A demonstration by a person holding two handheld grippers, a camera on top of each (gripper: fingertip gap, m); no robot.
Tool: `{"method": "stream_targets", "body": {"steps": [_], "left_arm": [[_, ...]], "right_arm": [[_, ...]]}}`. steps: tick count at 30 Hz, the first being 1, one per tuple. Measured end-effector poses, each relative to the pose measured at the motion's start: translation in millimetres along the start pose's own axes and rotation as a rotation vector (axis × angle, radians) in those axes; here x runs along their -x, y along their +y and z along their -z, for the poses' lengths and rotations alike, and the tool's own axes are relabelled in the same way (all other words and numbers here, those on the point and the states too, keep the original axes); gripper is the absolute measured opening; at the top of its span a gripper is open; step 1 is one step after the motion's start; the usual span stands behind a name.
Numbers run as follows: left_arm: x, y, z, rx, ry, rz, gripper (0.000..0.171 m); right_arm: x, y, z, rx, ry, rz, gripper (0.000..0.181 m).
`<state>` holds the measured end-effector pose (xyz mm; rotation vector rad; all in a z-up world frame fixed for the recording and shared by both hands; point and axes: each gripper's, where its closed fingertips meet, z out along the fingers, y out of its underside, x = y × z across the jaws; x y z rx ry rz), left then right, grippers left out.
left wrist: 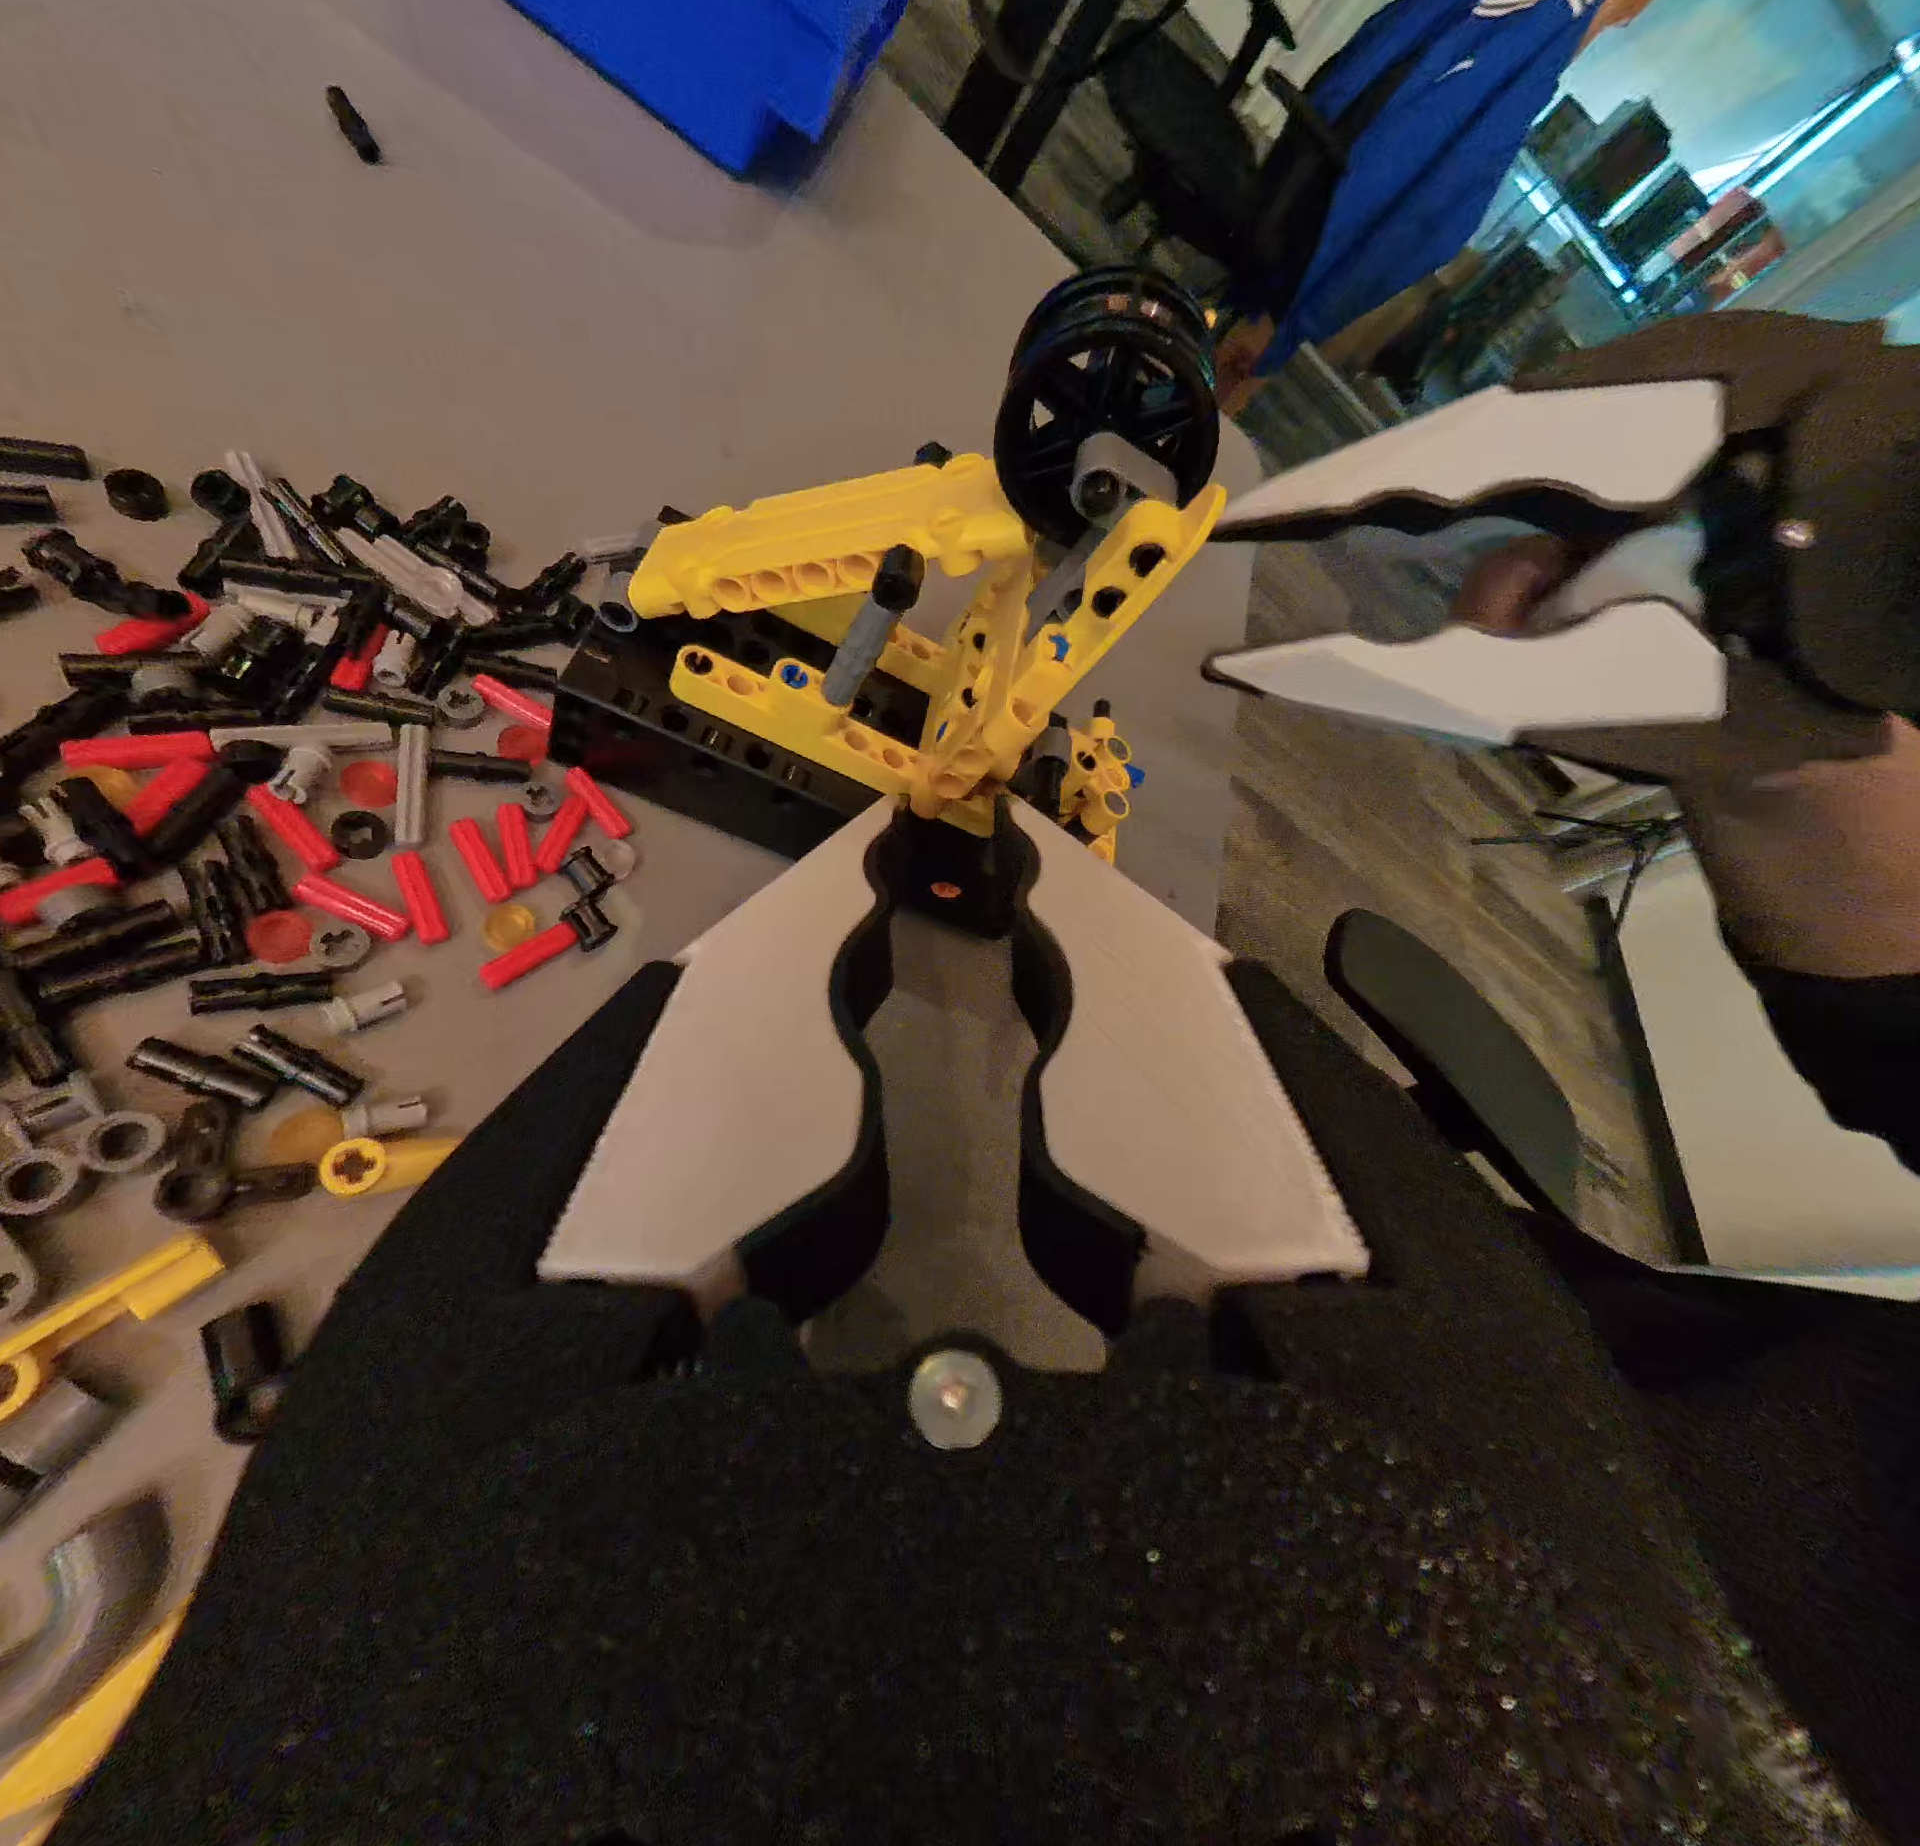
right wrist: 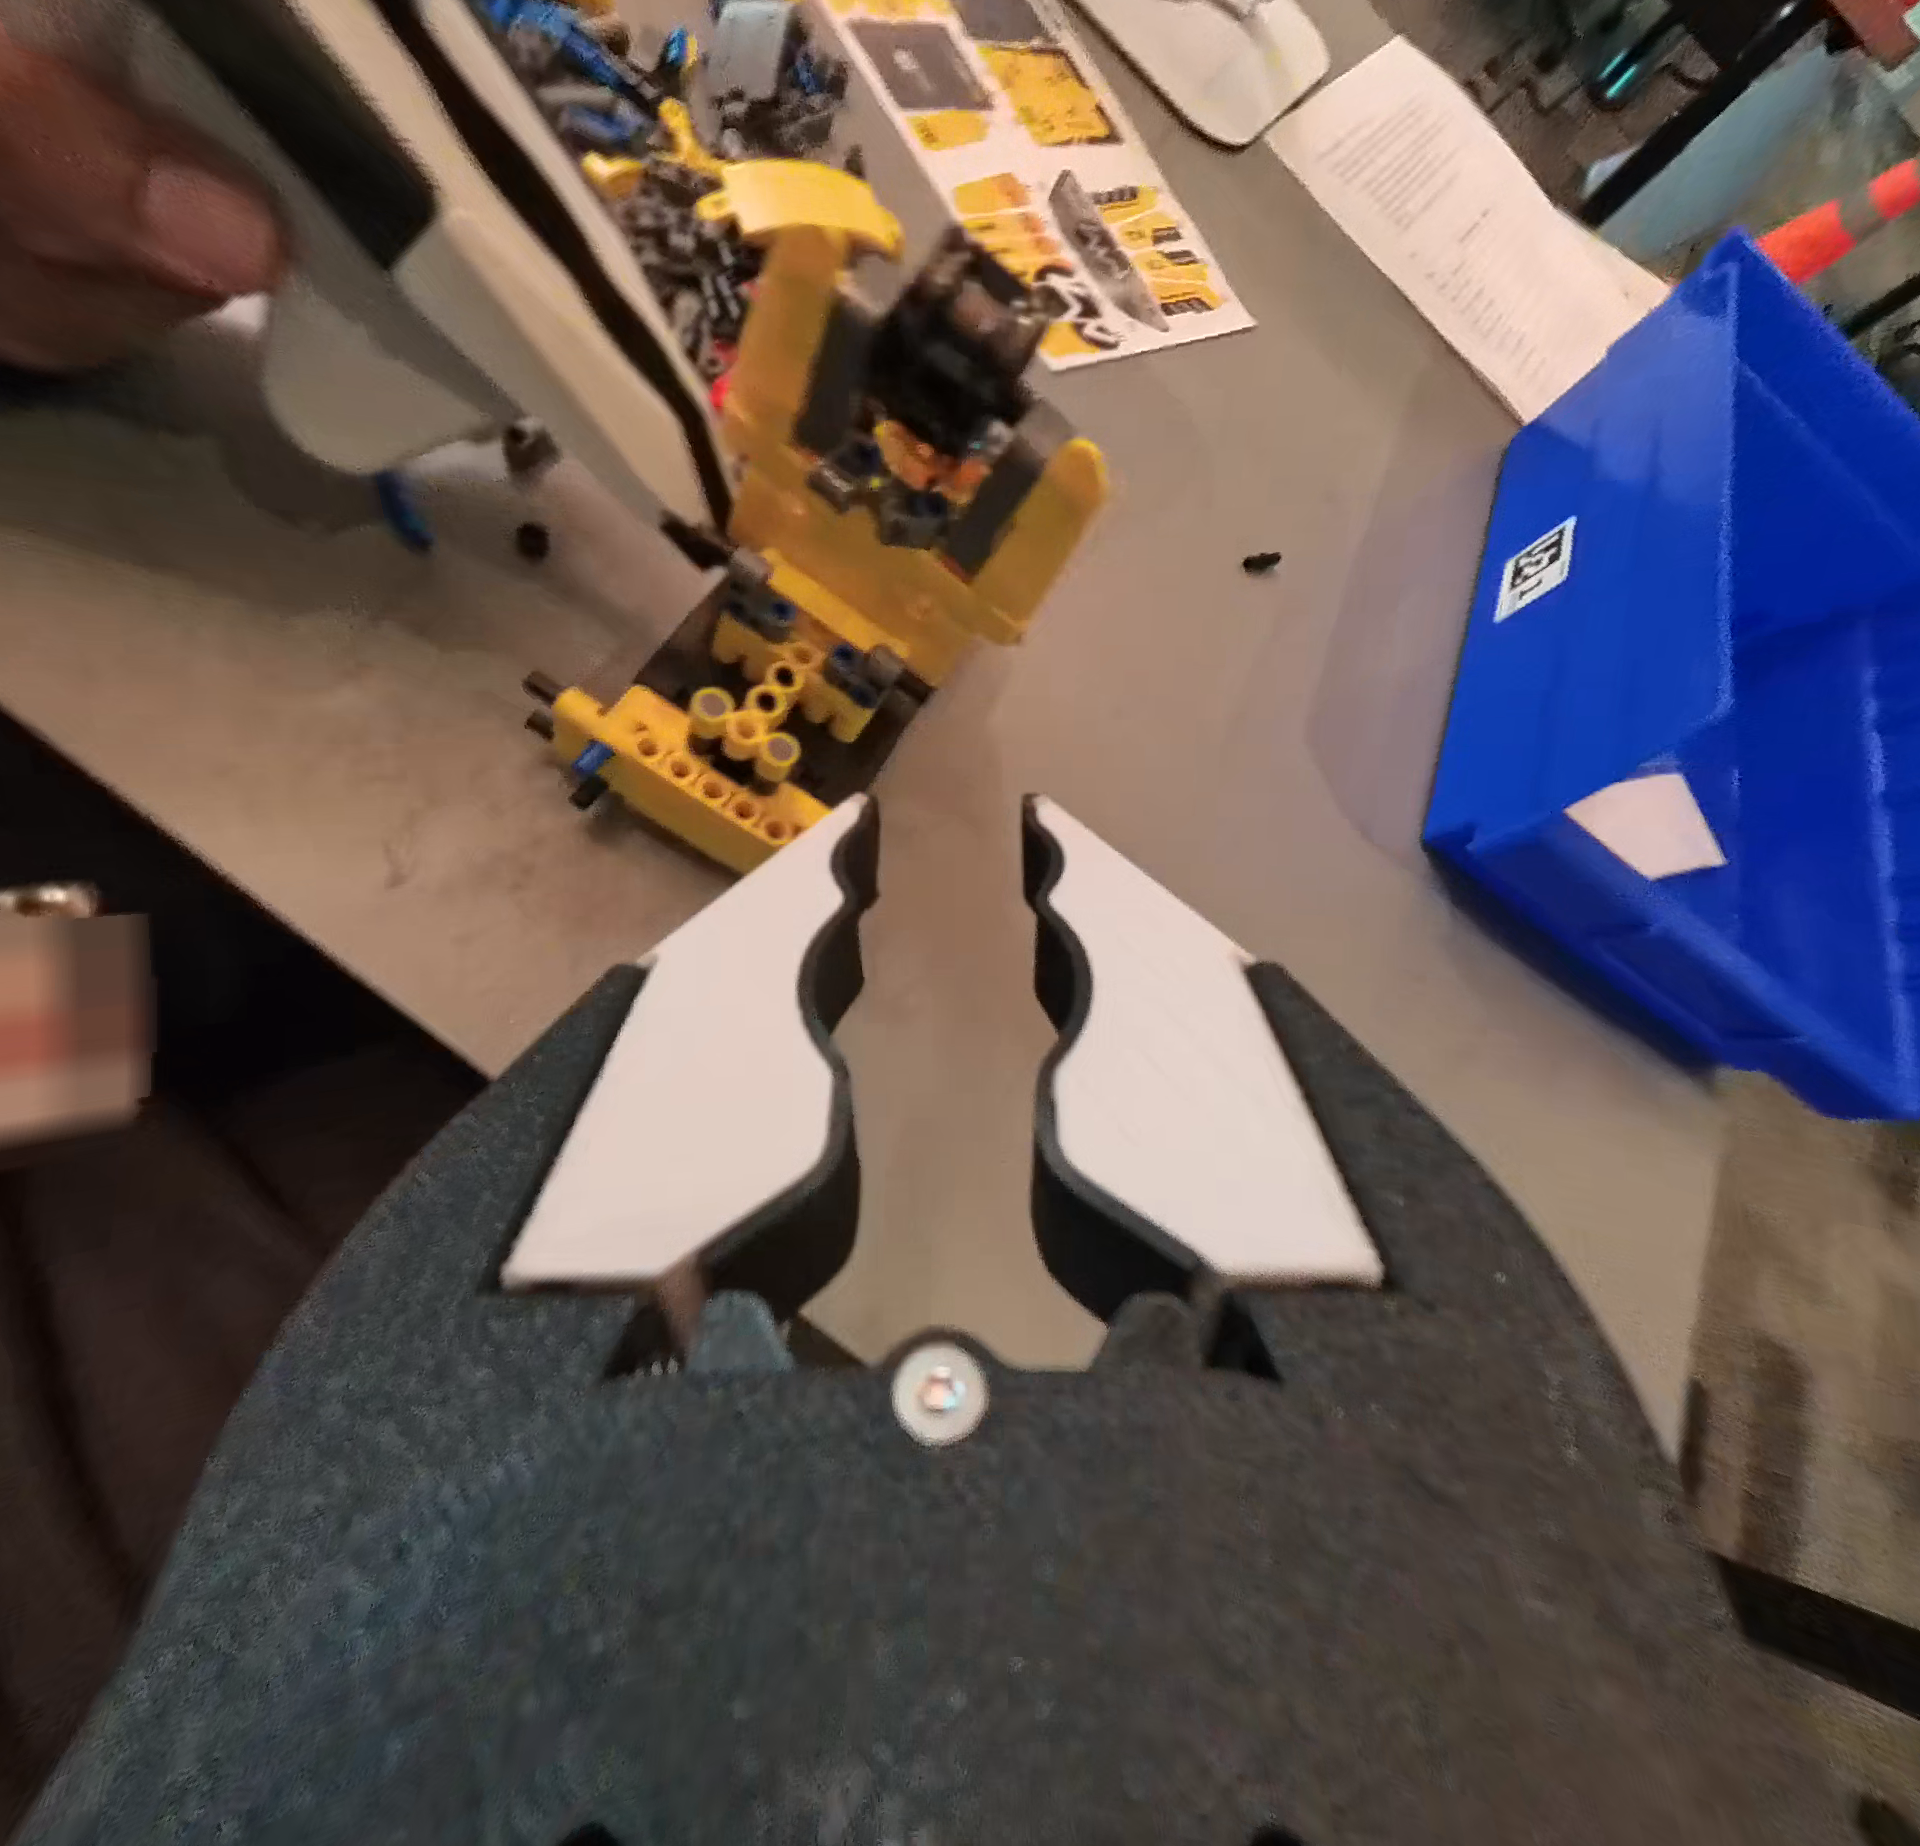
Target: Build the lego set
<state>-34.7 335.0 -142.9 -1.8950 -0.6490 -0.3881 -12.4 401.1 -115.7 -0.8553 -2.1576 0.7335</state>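
L gripper (left wrist: 948,820): jaws clamped on black block at base of yellow brick model (left wrist: 914,601), held at table (left wrist: 468,321) edge. R gripper (right wrist: 948,809): jaws apart, empty, near model. Loose parts pile (left wrist: 270,757) beside model; blue bin (right wrist: 1683,716) further in on the table.

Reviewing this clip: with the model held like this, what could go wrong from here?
The left gripper pinches only the bottom of the tall yellow model, so it might pivot or slip. The black wheel sits high, adding leverage. The open right gripper could nudge the model near the table edge.
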Motion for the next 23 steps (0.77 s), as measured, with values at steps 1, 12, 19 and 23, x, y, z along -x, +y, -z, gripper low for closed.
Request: {"method": "stream_targets", "body": {"steps": [1,12,19,23], "left_arm": [[0.1,-0.6,2.2,0.001,0.006,-0.011,0.016],[8.5,-29.6,29.3,-0.19,-0.072,-0.229,0.017],[11.2,-36.7,32.7,-0.239,-0.102,-0.266,0.018],[12.1,-34.7,29.4,-0.22,-0.103,-0.263,0.019]], "right_arm": [[-5.1,0.5,-4.2,-0.023,0.002,-0.031,0.026],[-73.8,-20.7,-36.6,-0.518,-0.036,-0.458,0.023],[-78.9,-25.6,-7.0,-0.767,-0.321,-0.666,0.023],[-70.9,-27.7,-9.3,-0.748,-0.403,-0.665,0.023]]}}
